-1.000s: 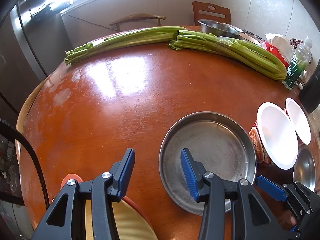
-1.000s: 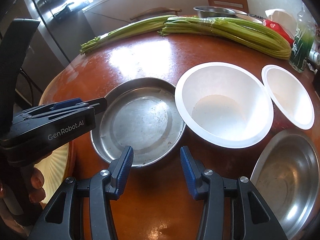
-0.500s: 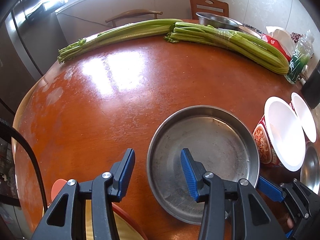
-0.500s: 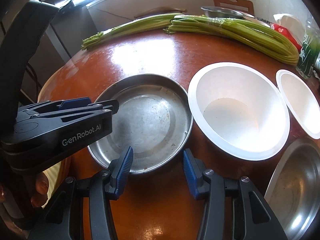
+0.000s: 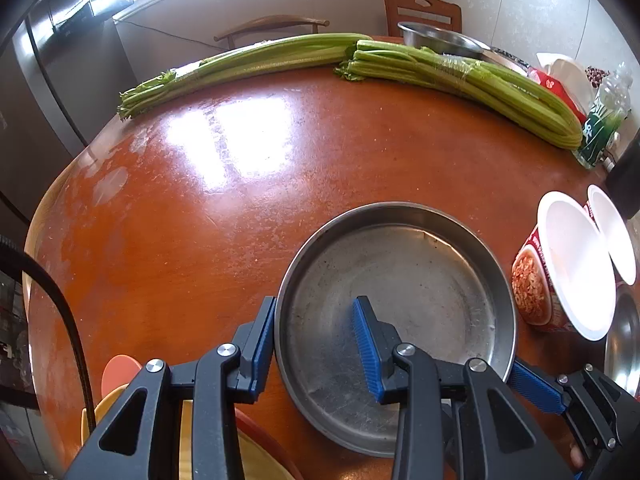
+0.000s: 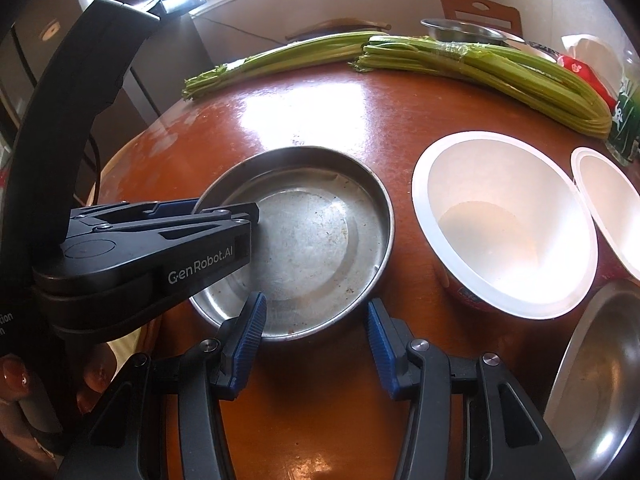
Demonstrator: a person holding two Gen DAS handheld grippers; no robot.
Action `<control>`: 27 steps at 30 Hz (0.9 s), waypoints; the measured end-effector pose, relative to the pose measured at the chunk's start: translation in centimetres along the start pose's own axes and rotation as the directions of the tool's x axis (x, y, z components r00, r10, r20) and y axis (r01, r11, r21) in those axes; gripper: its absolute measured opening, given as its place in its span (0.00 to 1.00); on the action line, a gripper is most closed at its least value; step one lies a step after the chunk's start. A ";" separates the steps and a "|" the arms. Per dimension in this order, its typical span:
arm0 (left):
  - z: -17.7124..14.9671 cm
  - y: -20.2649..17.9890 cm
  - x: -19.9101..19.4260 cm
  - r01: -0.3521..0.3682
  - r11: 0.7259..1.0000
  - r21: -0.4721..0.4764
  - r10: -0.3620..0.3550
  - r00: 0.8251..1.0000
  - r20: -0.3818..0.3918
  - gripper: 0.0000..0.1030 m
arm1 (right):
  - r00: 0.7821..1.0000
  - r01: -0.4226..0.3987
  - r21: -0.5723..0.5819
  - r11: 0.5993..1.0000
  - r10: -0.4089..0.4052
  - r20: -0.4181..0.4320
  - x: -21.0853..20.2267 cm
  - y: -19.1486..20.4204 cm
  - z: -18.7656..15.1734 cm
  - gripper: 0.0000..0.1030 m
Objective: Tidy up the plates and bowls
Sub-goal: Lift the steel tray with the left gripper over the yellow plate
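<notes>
On the round brown table (image 5: 248,216), at its near left edge, part of a yellow plate (image 5: 256,456) with an orange rim sits under the left gripper (image 5: 316,344). That gripper's two blue pads straddle the near left rim of the steel plate (image 5: 420,280): one pad lies against the outside of the rim, the other sits inside over the plate's floor, with a clear span between them. From the right wrist view the same gripper (image 6: 228,216) reaches over the plate's left rim, so it is closed as far as it goes, yet whether the pads truly pinch the thin rim cannot be told. A person's fingers (image 6: 20,376) wrap its handle.

The steel plate (image 6: 320,236) stands near the table's front edge, a little left of centre, flat and empty. The right gripper (image 6: 316,336) hangs just in front of the plate's near rim, its jaws opening, pads apart with only the rim's edge and bare table between them.

Just right of the plate stands a white paper bowl (image 6: 504,224) with a red printed side, and touching its right rim a second white bowl (image 6: 608,208). At the near right edge lies a steel bowl (image 6: 600,384). Along the far edge two bundles of celery (image 5: 460,76) lie end to end, with another steel bowl (image 5: 436,40) behind them and a green bottle (image 5: 604,120) at the far right.
</notes>
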State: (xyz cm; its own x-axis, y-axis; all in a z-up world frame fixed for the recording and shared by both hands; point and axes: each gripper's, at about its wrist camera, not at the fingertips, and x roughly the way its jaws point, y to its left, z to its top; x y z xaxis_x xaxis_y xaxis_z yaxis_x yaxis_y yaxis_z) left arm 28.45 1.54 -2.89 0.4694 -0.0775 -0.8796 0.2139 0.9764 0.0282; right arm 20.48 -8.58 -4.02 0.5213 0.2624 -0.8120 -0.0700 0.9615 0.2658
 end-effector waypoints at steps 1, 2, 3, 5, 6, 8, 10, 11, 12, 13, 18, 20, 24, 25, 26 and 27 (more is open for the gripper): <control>0.0 0.1 -0.2 0.001 1.000 -0.004 -0.001 1.000 0.004 0.37 | 1.000 -0.001 -0.002 1.000 0.001 0.003 -0.1 0.1 0.0 0.51; 0.0 0.2 -0.4 0.008 1.000 -0.013 -0.008 1.000 0.008 0.37 | 1.000 -0.002 0.001 1.000 0.002 0.007 -0.3 0.1 0.0 0.51; -0.1 0.4 -0.7 0.022 0.999 -0.024 -0.022 1.000 0.013 0.37 | 1.000 -0.004 0.006 1.000 0.004 0.010 -0.4 0.0 0.1 0.51; -0.1 0.6 -1.2 0.036 0.999 -0.032 -0.036 0.999 0.023 0.37 | 1.000 -0.012 0.007 1.000 0.012 0.017 -0.7 0.0 0.1 0.51; -0.2 0.7 -1.6 0.040 0.999 -0.036 -0.039 0.999 0.030 0.37 | 1.000 -0.014 0.006 1.000 0.014 0.023 -0.9 0.1 0.1 0.51; -0.3 0.8 -2.2 0.039 0.998 -0.040 -0.038 0.998 0.044 0.37 | 0.999 -0.013 -0.005 1.000 0.013 0.037 -1.5 0.4 0.1 0.51; -0.4 0.9 -2.9 0.040 0.998 -0.044 -0.037 0.998 0.059 0.37 | 0.999 -0.014 -0.012 1.000 0.015 0.051 -1.9 0.6 0.2 0.51; -0.5 1.0 -3.2 0.043 0.998 -0.048 -0.039 0.997 0.067 0.37 | 0.998 -0.016 -0.015 1.000 0.017 0.054 -2.1 0.8 0.1 0.51; -0.6 1.0 -3.6 0.048 0.998 -0.052 -0.044 0.996 0.074 0.37 | 0.998 -0.017 -0.017 1.000 0.018 0.057 -2.3 0.9 0.1 0.51; -0.7 1.1 -4.0 0.050 0.997 -0.054 -0.046 0.996 0.080 0.37 | 0.998 -0.022 -0.019 1.000 0.023 0.060 -2.6 1.1 0.0 0.51; -1.4 1.5 -6.1 0.051 0.997 -0.065 -0.043 0.992 0.116 0.37 | 0.996 -0.035 -0.038 0.999 0.038 0.080 -3.9 1.9 -0.2 0.51; -1.7 1.7 -7.0 0.048 0.997 -0.067 -0.039 0.991 0.131 0.37 | 0.995 -0.042 -0.044 0.998 0.046 0.093 -4.6 2.2 -0.3 0.51; -2.4 2.0 -8.4 0.037 0.997 -0.075 -0.026 0.988 0.150 0.37 | 0.991 -0.052 -0.063 0.997 0.059 0.116 -5.9 3.1 -0.6 0.51; -2.6 2.2 -8.8 0.035 0.996 -0.077 -0.022 0.987 0.157 0.37 | 0.991 -0.053 -0.069 0.996 0.061 0.121 -6.2 3.3 -0.7 0.51; -2.8 2.3 -9.2 0.034 0.996 -0.079 -0.020 0.987 0.161 0.37 | 0.990 -0.055 -0.075 0.996 0.064 0.127 -6.5 3.6 -0.8 0.51; -3.1 2.4 -9.6 0.031 0.996 -0.083 -0.016 0.986 0.166 0.37 | 0.989 -0.056 -0.084 0.995 0.067 0.132 -6.8 3.9 -0.9 0.51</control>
State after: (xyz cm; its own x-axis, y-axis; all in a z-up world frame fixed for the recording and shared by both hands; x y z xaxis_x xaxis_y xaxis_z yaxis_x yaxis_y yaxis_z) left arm 21.85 5.27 4.13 0.6015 -0.1258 -0.7889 0.1564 0.9870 -0.0382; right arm 15.89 -6.59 2.07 0.6233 0.3134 -0.7164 -0.1705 0.9486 0.2666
